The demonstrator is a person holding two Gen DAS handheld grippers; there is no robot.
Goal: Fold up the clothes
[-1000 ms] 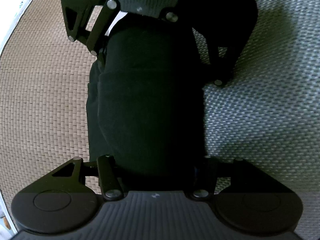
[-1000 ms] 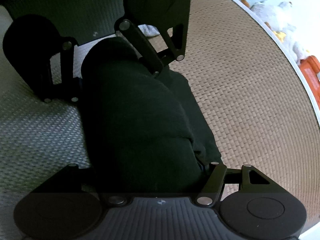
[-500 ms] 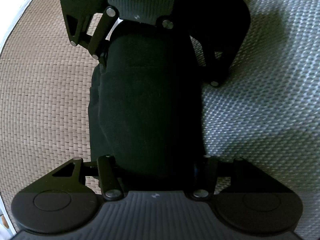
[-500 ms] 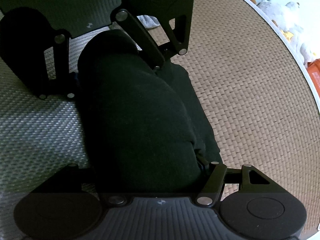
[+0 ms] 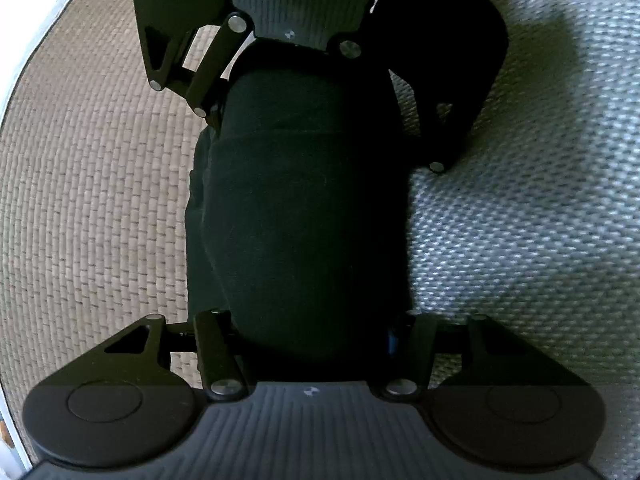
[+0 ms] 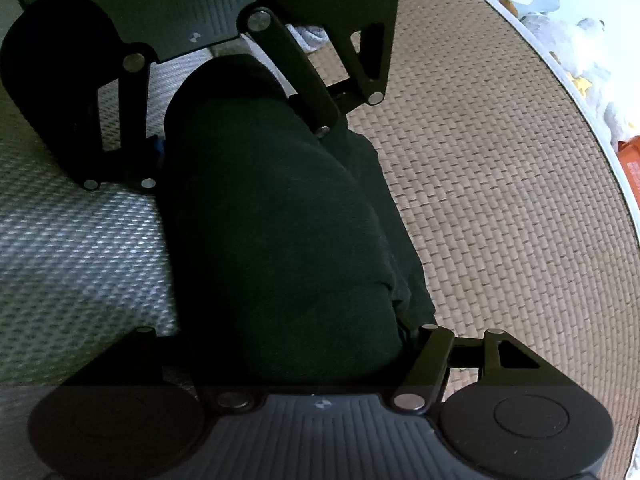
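A thick roll of black garment (image 5: 304, 220) spans the space between my two grippers, which face each other. My left gripper (image 5: 316, 332) is shut on the near end in the left wrist view, and the right gripper (image 5: 304, 80) clamps the far end. From the right wrist view the same black garment (image 6: 272, 220) fills my right gripper (image 6: 316, 344), with the left gripper (image 6: 224, 92) on the far end. The fingertips are buried in the cloth. A looser fold hangs along the roll's side over the tan mat.
Under the roll, a grey knitted cloth (image 5: 520, 240) (image 6: 80, 248) lies on one side and a tan woven mat (image 5: 100, 200) (image 6: 500, 200) on the other. Beyond the mat's white rim (image 6: 600, 112) lie soft toys (image 6: 580, 40) and an orange item (image 6: 630, 160).
The opposite gripper sits a little higher in each view than a second ago, so the held roll has shifted slightly. Both grips are unchanged.
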